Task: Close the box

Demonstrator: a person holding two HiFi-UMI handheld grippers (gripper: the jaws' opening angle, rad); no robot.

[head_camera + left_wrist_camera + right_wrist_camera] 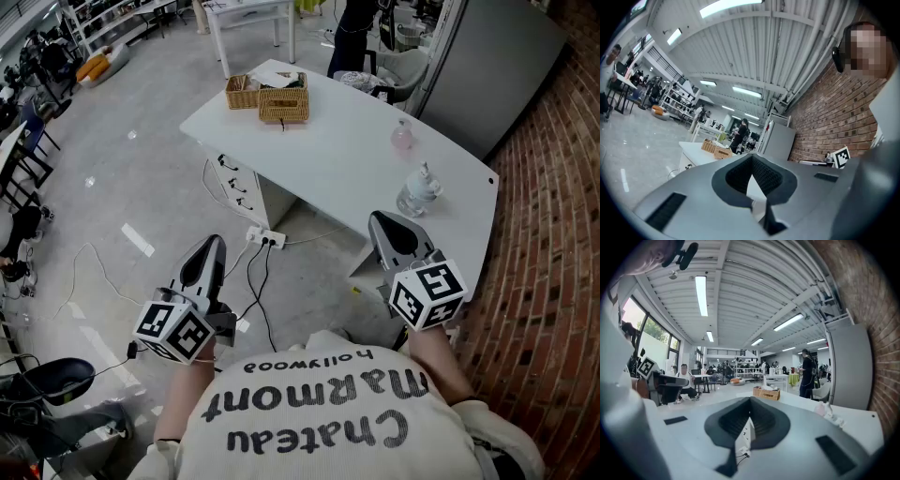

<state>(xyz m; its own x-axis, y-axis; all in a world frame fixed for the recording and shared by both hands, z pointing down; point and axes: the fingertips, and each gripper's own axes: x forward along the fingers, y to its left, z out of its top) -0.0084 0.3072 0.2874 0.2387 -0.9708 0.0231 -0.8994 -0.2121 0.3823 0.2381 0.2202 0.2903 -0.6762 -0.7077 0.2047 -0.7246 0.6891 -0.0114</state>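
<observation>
Both left gripper (213,243) and right gripper (381,218) point toward the table (347,159), closed.

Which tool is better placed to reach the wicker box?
Left, marginally. The wicker box sits at the table's far corner; the left tool has open floor toward it, the right tool has a spray bottle and pink bottle ahead. Both shut, empty.

The head camera looks steeply down from high up at the white desk (347,150), well away. Two more ride on the left gripper (214,244) and right gripper (381,218), looking level. All three see the baskets (270,94) at the desk's far corner.
</observation>
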